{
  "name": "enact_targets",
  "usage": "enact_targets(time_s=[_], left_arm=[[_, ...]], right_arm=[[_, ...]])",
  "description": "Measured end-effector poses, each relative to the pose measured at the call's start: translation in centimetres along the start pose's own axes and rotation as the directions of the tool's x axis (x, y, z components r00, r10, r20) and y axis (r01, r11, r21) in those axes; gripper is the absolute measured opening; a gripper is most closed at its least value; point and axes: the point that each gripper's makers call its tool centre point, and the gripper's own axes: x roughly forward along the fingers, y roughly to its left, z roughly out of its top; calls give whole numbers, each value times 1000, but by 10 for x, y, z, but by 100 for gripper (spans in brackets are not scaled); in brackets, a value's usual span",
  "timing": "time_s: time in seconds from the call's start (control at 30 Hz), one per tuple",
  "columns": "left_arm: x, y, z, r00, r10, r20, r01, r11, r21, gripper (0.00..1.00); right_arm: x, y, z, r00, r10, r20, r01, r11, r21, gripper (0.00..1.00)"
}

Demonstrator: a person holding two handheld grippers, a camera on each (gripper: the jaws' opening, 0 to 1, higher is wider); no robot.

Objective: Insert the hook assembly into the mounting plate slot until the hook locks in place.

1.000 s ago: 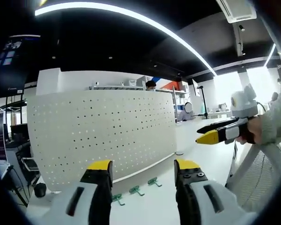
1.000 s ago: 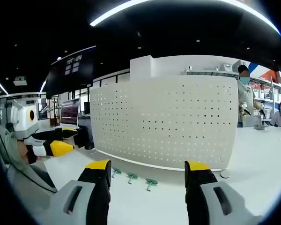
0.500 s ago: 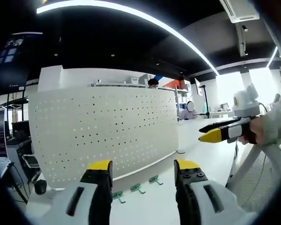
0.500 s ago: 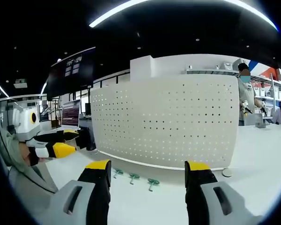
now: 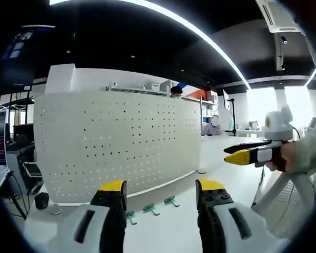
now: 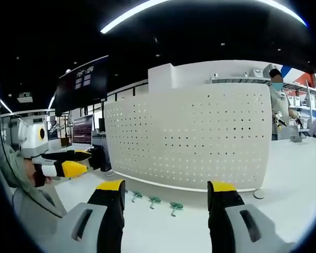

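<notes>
Both grippers, left gripper (image 5: 159, 192) and right gripper (image 6: 166, 195), released and held back, presumably to frame three small green plastic hooks (image 6: 154, 200) lying on white table (image 6: 284, 168) just before upright white perforated mounting plate (image 6: 189, 139), none yet inserted.

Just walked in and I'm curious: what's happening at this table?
A person holds a two-jaw gripper in each hand over a white table. Both the left gripper and the right gripper are open and hold nothing. Three small green hooks lie on the table in front of an upright white pegboard, none picked up yet.
</notes>
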Motion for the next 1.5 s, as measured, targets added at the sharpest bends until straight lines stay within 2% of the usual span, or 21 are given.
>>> enact_targets(time_s=[0.1, 0.17, 0.23, 0.33, 0.37, 0.5, 0.6, 0.83, 0.9, 0.97, 1.2, 1.27, 1.33, 1.37, 1.5], left_arm=[[1, 4, 6, 1000, -8, -5, 8, 1000, -12, 52], [4, 5, 9, 999, -47, -24, 46, 998, -32, 44], [9, 12, 10, 997, -55, -46, 54, 998, -14, 45], [15, 17, 8, 991, -103, -87, 104, 994, 13, 44], [16, 22, 6, 990, -97, -97, 101, 995, 28, 45], [25, 36, -8, 980, -111, -168, 125, 990, 72, 46], [31, 49, -15, 978, -99, -186, 116, 990, 81, 48], [44, 76, -48, 954, -80, -288, 112, 989, 94, 50], [46, 82, -52, 951, -73, -299, 116, 985, 128, 47], [50, 87, -56, 946, -76, -316, 127, 982, 142, 47], [60, 103, -61, 938, -73, -338, 143, 972, 186, 45], [64, 110, -65, 932, -71, -356, 148, 970, 194, 45], [66, 115, -73, 919, -73, -387, 159, 968, 194, 47], [67, 117, -78, 909, -78, -410, 168, 967, 189, 48], [70, 122, -89, 890, -85, -448, 189, 963, 193, 48]], right_arm=[[0, 0, 0, 1000, 3, 3, -3, 1000, 7, 61], [1, 1, 0, 1000, 7, 1, -7, 1000, 13, 61], [1, 1, 0, 1000, 9, 2, -9, 1000, 20, 61], [1, 0, 0, 1000, 8, 4, -8, 1000, 28, 61], [1, 0, 1, 1000, 7, 6, -7, 1000, 30, 61], [2, -3, 2, 1000, -2, 12, 2, 999, 42, 61], [4, -5, 2, 1000, -5, 13, 4, 998, 56, 61], [5, -7, 1, 1000, -16, 8, 16, 998, 65, 61], [5, -8, 1, 1000, -22, 7, 21, 998, 63, 61], [5, -8, 0, 1000, -23, 5, 23, 998, 63, 61], [5, -9, 1, 1000, -26, 4, 26, 998, 54, 61], [5, -11, 1, 999, -36, 7, 36, 997, 62, 61], [5, -12, 0, 999, -37, 4, 37, 997, 61, 61], [5, -11, 0, 999, -35, 4, 34, 998, 57, 61], [5, -11, 0, 999, -34, 2, 34, 998, 55, 61]])
